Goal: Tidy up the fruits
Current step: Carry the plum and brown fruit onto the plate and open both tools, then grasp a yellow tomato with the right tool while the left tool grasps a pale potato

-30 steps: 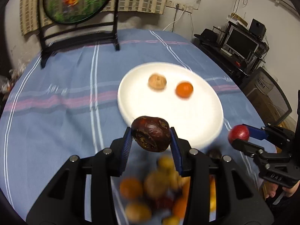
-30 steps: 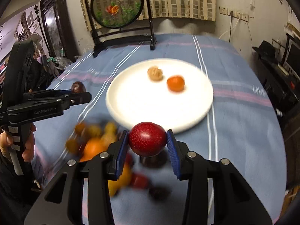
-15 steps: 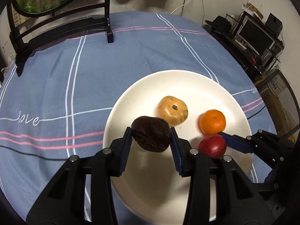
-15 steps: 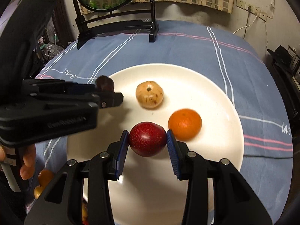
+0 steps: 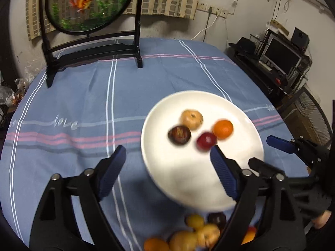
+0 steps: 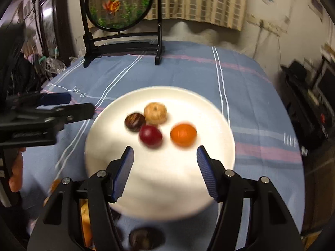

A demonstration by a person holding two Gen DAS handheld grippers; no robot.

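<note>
Both grippers, left (image 5: pixel 167 167) and right (image 6: pixel 165 163), have just been opening, empty; four fruits sit on the plate (image 6: pixel 209 177), round screen (image 6: pixel 119 4) beyond.

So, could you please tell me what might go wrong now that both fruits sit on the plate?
The red fruit and the dark fruit are round and look blurred, so they may roll and knock the orange. Both claws have just been opening with nothing between them; the right claw hangs low over the white plate and could clip a fruit. The left claw straddles the plate's rim.
</note>
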